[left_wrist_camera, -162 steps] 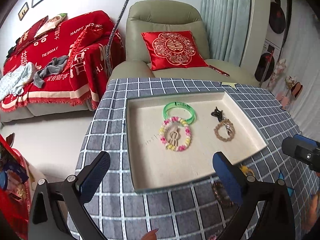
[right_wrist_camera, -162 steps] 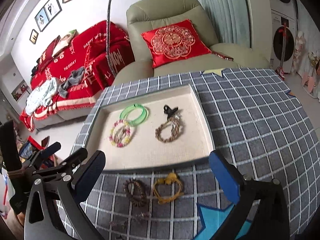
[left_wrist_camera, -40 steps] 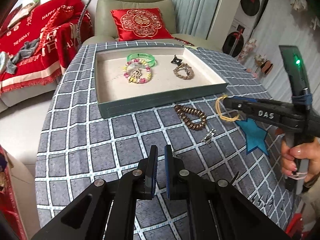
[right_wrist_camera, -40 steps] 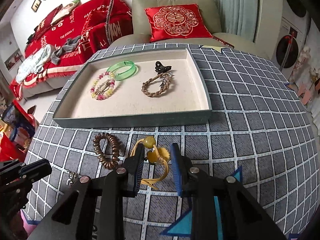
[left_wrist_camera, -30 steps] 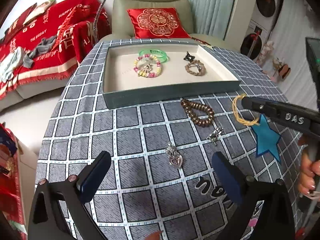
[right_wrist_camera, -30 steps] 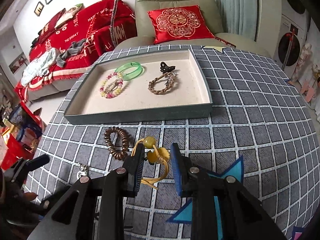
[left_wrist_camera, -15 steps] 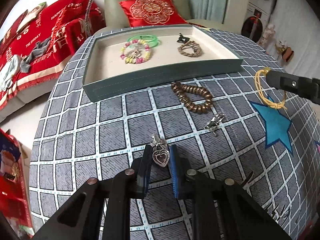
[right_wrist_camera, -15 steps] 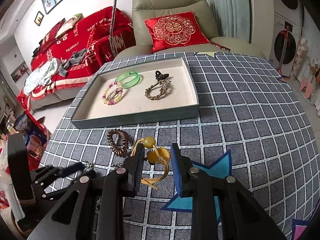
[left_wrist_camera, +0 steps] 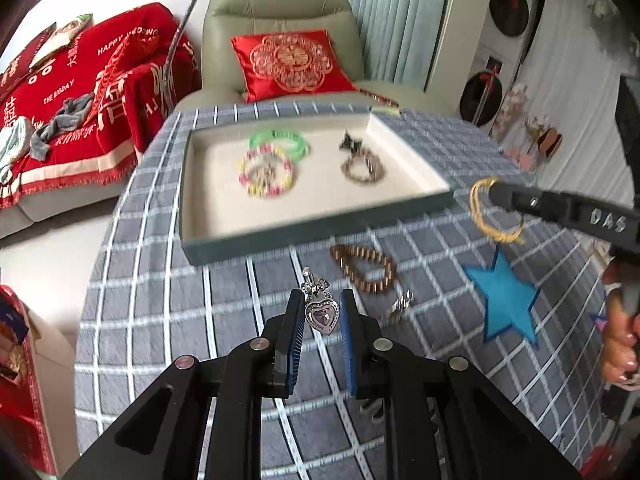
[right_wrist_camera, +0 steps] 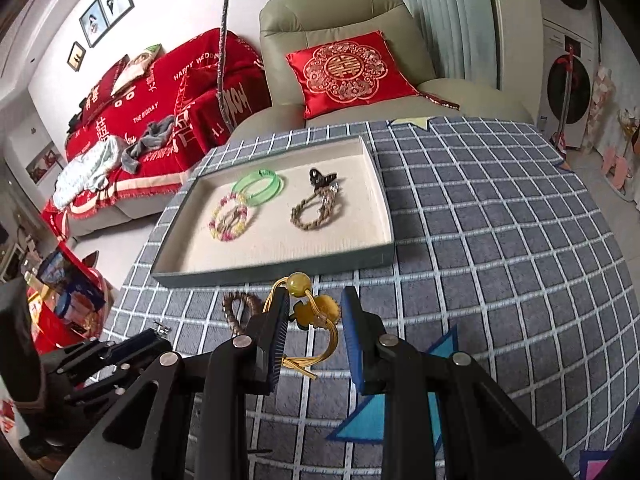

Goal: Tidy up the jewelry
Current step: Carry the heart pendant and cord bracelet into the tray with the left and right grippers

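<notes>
A heart pendant (left_wrist_camera: 321,317) is pinched between the blue pads of the left gripper (left_wrist_camera: 320,312) and held above the checked tablecloth (left_wrist_camera: 152,300), on the near side of the tray (left_wrist_camera: 312,229). A yellow cord bracelet (right_wrist_camera: 312,312) is clamped in the right gripper (right_wrist_camera: 314,314), also just short of the tray's near wall. The carrying step is judged to be in hand. A brown bead bracelet (left_wrist_camera: 364,268) and a small silver piece (left_wrist_camera: 400,305) are left on the cloth near the tray. Next, both pieces need to be brought over the wall and released on bare lining, clear of the green bangle (right_wrist_camera: 259,187), pastel bead bracelet (right_wrist_camera: 230,218) and braided bracelet (right_wrist_camera: 316,210).

bracelets (right_wrist_camera: 244,210) in tray (right_wrist_camera: 276,271), armchair (right_wrist_camera: 344,36) behind
</notes>
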`<state>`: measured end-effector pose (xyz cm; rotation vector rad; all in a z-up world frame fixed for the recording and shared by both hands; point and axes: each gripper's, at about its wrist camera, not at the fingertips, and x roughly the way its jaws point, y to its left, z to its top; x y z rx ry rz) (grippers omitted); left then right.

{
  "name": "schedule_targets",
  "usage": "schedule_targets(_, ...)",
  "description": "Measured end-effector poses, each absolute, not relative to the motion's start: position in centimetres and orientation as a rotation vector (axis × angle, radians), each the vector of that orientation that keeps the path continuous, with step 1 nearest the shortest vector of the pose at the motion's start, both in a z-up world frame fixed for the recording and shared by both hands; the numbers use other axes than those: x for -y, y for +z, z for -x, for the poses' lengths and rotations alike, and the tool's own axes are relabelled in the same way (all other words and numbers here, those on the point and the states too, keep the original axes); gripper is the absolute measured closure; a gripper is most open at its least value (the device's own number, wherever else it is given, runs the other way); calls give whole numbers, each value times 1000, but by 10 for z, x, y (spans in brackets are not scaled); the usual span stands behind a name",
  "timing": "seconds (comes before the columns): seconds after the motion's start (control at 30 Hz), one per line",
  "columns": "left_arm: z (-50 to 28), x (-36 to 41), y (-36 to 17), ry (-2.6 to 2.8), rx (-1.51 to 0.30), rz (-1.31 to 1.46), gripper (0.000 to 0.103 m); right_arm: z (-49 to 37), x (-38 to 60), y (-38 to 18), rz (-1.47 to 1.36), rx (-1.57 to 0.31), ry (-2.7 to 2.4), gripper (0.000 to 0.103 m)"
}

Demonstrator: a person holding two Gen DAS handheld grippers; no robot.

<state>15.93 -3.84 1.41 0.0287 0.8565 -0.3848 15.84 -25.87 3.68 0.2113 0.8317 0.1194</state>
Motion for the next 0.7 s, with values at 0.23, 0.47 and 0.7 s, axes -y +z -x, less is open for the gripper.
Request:
schedule_targets(0.23, -188, 32, 36, -380, -805, -22, 71, -184, 258, 50, -210, -821, 122, 74)
schedule_targets(0.47, -224, 27, 36, -377, -809, 6, 71, -218, 261, 47, -235, -841, 121, 74)
schedule_targets(0.7, -258, 25, 30, -381, -830, 18, 71, -253, 265, 35, -263, -875, 115, 74)
